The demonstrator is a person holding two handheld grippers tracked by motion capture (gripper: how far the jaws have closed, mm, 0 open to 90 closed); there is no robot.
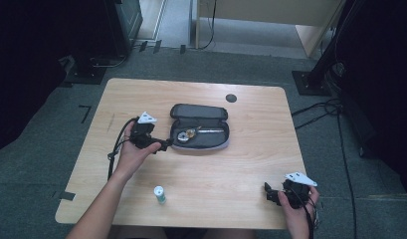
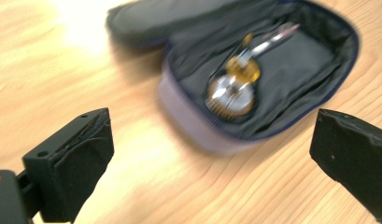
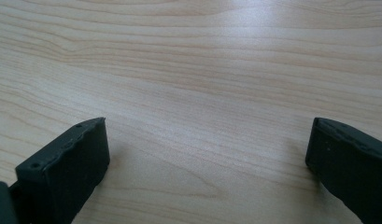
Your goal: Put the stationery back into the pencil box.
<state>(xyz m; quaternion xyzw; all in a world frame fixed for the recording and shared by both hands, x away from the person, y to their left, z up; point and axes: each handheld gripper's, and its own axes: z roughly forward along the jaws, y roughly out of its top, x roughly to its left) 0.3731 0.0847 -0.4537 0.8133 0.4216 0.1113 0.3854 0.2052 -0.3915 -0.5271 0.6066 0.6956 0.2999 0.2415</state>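
A grey zip case lies open in the middle of the wooden table, its lid folded back. Inside rests a metal tool with a silver round head, a gold middle and a thin silver shaft. My left gripper hovers just left of the case, jaws open and empty. In the left gripper view the case and the tool lie ahead of the left gripper. My right gripper rests near the table's front right edge, and in its own view the right gripper stands open over bare wood.
A small white bottle with a green end stands near the front edge. A dark round cable hole sits at the back of the table. Cables and stand bases lie on the floor to the right and behind.
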